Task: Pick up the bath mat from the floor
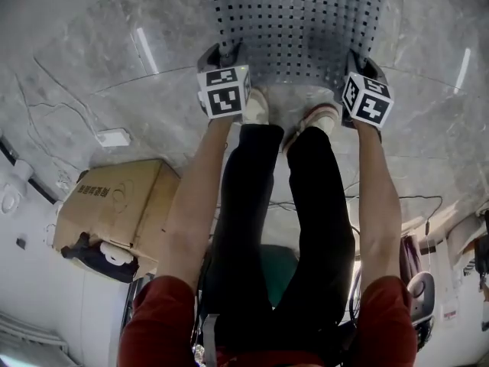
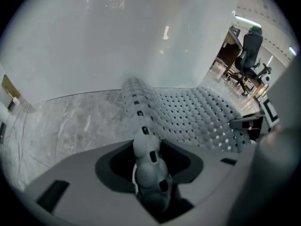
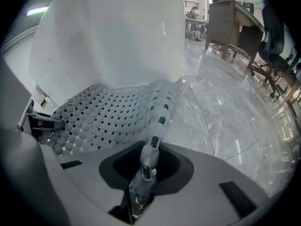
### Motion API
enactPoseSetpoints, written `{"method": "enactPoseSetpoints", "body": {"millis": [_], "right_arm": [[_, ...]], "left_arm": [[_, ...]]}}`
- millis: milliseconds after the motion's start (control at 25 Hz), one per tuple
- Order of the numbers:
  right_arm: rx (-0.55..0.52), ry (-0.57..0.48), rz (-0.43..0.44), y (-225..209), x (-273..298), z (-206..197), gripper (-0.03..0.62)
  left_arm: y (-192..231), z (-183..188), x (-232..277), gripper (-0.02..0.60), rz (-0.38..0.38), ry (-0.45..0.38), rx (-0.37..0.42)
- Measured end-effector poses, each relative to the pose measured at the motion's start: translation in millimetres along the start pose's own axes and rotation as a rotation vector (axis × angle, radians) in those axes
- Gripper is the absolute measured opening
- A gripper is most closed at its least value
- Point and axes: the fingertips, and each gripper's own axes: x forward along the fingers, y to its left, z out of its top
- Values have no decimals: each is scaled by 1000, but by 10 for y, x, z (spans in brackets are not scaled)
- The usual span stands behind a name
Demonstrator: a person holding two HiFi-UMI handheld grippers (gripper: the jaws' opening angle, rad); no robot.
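Note:
The bath mat [image 1: 294,21] is grey rubber with round bumps and small square holes; it lies on the marble floor at the top middle of the head view. My left gripper [image 1: 222,56] is at its near left corner and my right gripper [image 1: 359,61] at its near right corner. In the left gripper view a bunched fold of the bath mat [image 2: 188,117] runs down into the left gripper [image 2: 149,175], whose jaws pinch it. In the right gripper view the bath mat [image 3: 113,112] rises in a ridge, its edge clamped in the right gripper [image 3: 142,175].
The person's two shoes [image 1: 257,107] stand at the mat's near edge, between the grippers. A cardboard box [image 1: 114,201] and a white block [image 1: 113,137] lie on the floor to the left. A white wall [image 3: 113,36] rises behind the mat. An office chair [image 2: 249,51] and a desk [image 3: 233,20] stand farther off.

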Motion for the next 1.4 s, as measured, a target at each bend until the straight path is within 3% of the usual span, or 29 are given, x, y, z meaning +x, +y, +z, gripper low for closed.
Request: {"method": "enactPoseSetpoints", "body": {"millis": [160, 680, 1160, 1400], "right_arm": [[-18, -7, 1, 82, -329, 115, 67], [-38, -97, 4, 453, -1898, 846, 64], [-12, -188, 21, 829, -3843, 1378, 61], [-17, -292, 40, 1049, -4844, 1867, 61]], "left_arm": [[-21, 47, -313, 160, 1, 11, -14], [-181, 673, -1908, 141, 4, -100, -43], [-462, 1256, -3793, 129, -22, -228, -26], [-455, 1697, -4866, 127, -11, -340, -34]]}}
